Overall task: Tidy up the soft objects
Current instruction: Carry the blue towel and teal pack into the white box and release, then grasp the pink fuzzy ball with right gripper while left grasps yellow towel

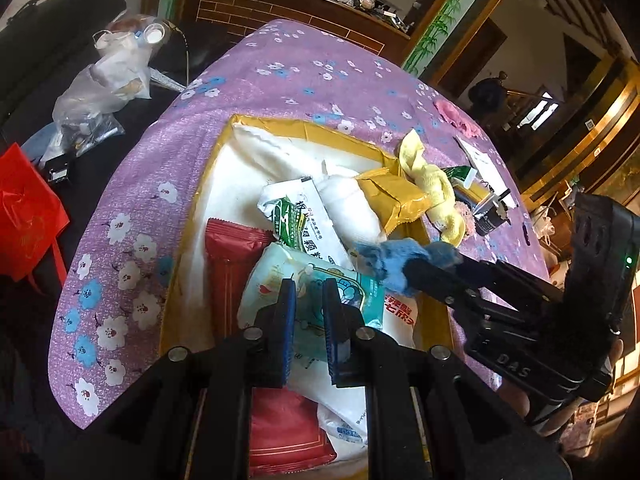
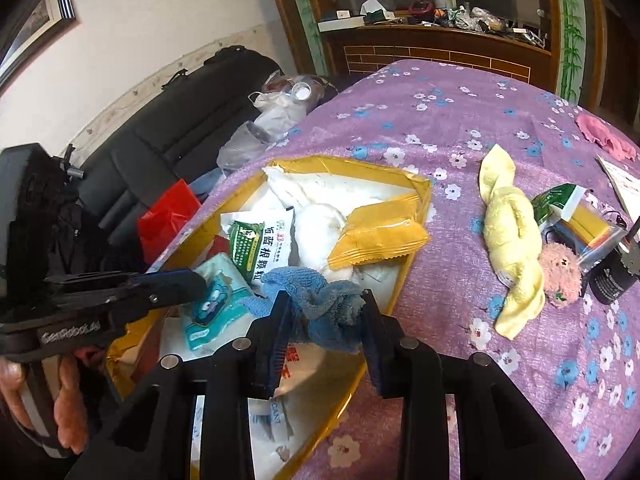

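The right gripper (image 2: 326, 312), nearest the right wrist lens, stands partly closed, with the crumpled blue terry cloth (image 2: 324, 304) bunched between its pads and touching both. The cloth hangs over the near edge of the yellow-taped cardboard box (image 2: 400, 168), above the packets already lying inside.

To do this step well, I judge the cloth should go down in a free spot inside the box, clear of the rim, before the jaws part fully, so that it does not slide out over the edge at five o'clock.

At nine o'clock the left gripper (image 2: 188, 280) points in at the teal printed wipes packet (image 2: 216, 304). Its jaws are nearly together, and I see nothing clamped between them.

Further in lie a green-and-white medicine sachet (image 2: 252, 248), a glossy yellow snack packet (image 2: 380, 240) and white padding.

Outside the box at three o'clock, a twisted pale yellow towel (image 2: 508, 232) and a pink fluffy ball (image 2: 562, 272) wait near each other on the purple flowered tablecloth (image 2: 480, 112). A pink rag (image 2: 600, 136) lies well apart at two o'clock.

Beyond the table stand a black sofa (image 2: 180, 120) at ten o'clock and a cluttered wooden cabinet (image 2: 440, 48) at twelve.
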A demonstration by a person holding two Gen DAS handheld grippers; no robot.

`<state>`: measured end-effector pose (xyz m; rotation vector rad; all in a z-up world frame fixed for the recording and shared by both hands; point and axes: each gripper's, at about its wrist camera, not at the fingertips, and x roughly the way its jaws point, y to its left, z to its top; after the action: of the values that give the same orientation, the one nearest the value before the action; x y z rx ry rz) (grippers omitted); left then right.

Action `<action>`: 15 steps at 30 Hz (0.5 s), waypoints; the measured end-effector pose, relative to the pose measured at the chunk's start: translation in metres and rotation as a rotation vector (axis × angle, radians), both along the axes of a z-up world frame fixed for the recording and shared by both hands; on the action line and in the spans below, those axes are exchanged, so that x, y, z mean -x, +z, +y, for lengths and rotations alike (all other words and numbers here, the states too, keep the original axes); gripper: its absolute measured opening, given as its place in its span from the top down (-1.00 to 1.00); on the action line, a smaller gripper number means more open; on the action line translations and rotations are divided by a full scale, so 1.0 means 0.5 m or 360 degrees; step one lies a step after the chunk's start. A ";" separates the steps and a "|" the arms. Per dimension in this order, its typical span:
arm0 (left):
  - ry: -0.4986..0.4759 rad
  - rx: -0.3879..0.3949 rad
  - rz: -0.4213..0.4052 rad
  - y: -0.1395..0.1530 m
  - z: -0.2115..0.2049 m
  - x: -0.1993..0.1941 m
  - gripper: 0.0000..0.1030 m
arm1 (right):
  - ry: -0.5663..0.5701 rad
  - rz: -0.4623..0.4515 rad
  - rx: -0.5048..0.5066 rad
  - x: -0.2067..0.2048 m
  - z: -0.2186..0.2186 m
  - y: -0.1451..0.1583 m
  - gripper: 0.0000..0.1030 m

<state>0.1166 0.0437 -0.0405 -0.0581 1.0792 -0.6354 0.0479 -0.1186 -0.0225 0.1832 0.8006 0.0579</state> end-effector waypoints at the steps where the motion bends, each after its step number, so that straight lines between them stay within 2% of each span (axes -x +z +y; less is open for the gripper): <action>1: 0.0019 -0.0024 -0.0008 0.001 0.000 0.003 0.78 | -0.0005 0.0005 0.0004 -0.006 0.003 -0.005 0.21; 3: 0.0034 -0.0034 -0.0036 0.009 0.003 0.010 0.72 | -0.0014 -0.0001 -0.0012 -0.006 0.001 -0.009 0.13; 5: 0.0041 -0.0014 -0.0067 0.024 0.003 0.021 0.42 | -0.0019 -0.0053 -0.0076 0.010 -0.010 -0.001 -0.13; 7: 0.0053 -0.0007 -0.0132 0.043 -0.001 0.037 -0.32 | -0.0048 -0.0105 -0.0085 0.036 -0.024 0.007 -0.24; 8: 0.0045 0.0002 -0.0190 0.057 -0.009 0.051 -0.40 | -0.0063 -0.0117 -0.0082 0.051 -0.033 0.009 -0.24; 11: -0.0040 0.0028 -0.0257 0.081 -0.047 0.078 -0.43 | -0.0101 -0.0143 -0.0127 0.098 -0.070 0.009 -0.27; 15: -0.0184 0.0045 -0.0228 0.085 -0.121 0.099 -0.43 | -0.0247 -0.0128 -0.0160 0.153 -0.143 -0.010 -0.29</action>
<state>0.0671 -0.0170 0.0019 0.0252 0.9401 -0.7477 -0.0285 -0.1901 -0.0275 0.3359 0.7019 -0.0408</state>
